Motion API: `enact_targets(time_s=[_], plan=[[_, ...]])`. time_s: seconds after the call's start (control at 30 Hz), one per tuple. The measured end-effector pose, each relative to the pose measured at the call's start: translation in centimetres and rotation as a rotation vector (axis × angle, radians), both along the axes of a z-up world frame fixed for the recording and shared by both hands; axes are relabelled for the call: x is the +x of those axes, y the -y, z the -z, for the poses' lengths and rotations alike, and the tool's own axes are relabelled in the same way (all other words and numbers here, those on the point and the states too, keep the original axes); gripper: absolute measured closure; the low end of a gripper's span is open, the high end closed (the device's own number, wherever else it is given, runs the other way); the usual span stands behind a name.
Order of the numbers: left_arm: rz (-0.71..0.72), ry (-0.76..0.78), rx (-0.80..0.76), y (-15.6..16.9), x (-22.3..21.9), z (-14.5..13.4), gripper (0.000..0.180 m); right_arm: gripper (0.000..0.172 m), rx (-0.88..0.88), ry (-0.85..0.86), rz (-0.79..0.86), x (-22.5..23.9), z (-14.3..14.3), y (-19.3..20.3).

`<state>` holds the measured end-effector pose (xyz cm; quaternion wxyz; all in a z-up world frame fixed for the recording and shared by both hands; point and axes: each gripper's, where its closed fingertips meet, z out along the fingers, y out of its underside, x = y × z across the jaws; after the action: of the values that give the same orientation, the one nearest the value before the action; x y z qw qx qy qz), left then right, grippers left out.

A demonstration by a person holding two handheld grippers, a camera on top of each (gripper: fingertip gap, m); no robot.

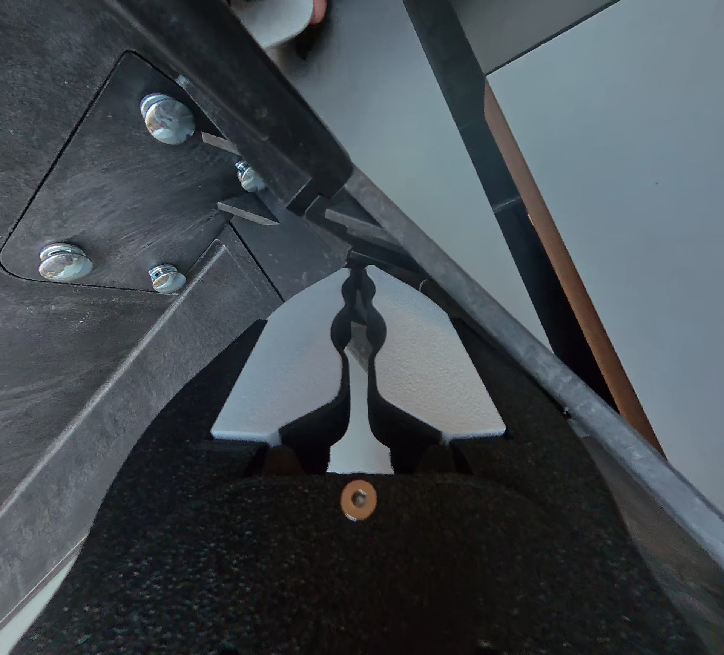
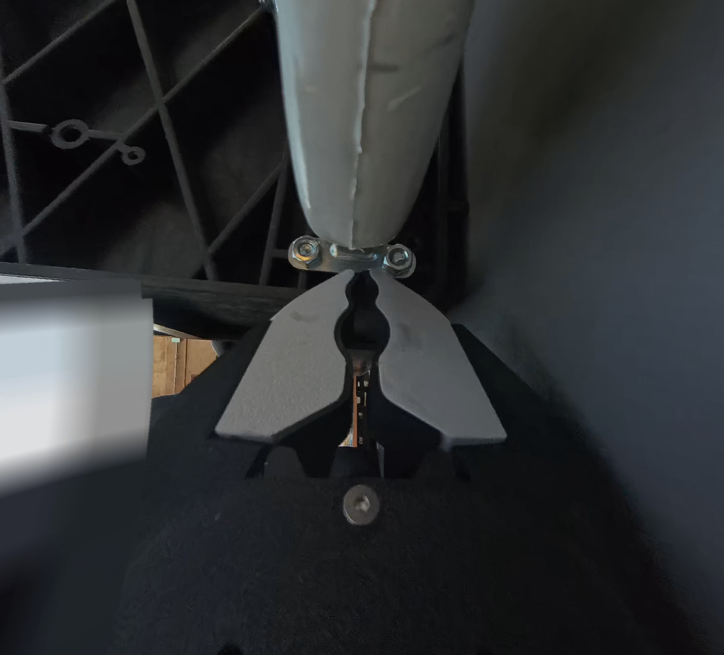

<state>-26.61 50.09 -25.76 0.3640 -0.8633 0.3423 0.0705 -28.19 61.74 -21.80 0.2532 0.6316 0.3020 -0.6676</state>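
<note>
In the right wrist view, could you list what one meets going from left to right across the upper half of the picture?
Black ribbed lattice panel → grey metal tube, ending at a shiny bolted bracket → plain dark grey surface.

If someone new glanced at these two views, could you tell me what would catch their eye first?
In the right wrist view, a thick grey tube runs down the middle to a shiny metal clamp with two nuts, just ahead of the right gripper, whose fingers are closed. In the left wrist view, bright bolt heads stud a dark triangular plate at left, with the left gripper closed beside dark frame bars.
</note>
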Motion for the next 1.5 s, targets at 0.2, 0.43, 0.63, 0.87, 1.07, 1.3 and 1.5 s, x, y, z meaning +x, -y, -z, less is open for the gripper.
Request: enact_targets(time_s=[0.2, 0.43, 0.63, 0.87, 1.07, 1.3, 1.5], plan=[[0.002, -0.002, 0.002, 0.0, 0.0, -0.1, 0.179, 0.164, 0.169, 0.045, 0.05, -0.3, 1.7, -1.6], [0.003, 0.0, 0.004, 0.0, 0.0, -0.1, 0.179, 0.167, 0.111, 0.033, -0.015, -0.7, 1.5, -0.3], [0.003, 0.002, 0.005, 0.0, 0.1, -0.1, 0.179, 0.166, 0.087, 0.032, -0.02, -0.8, 1.3, -0.2], [0.004, 0.0, 0.005, 0.0, 0.1, -0.1, 0.179, 0.155, 0.211, 0.06, -0.003, -0.7, 2.0, -0.9], [0.007, -0.003, 0.005, 0.0, 0.1, -0.1, 0.18, 0.148, 0.181, 0.079, -0.055, -0.8, 2.1, -0.1], [0.004, 0.0, 0.005, -0.1, 0.0, -0.1, 0.18, 0.159, 0.073, 0.092, -0.084, -0.7, 1.5, 0.2], [-0.013, 0.038, 0.043, -0.5, -0.1, -0.8, 0.18, 0.153, 0.044, 0.09, -0.084, -0.6, 1.2, 0.2]])
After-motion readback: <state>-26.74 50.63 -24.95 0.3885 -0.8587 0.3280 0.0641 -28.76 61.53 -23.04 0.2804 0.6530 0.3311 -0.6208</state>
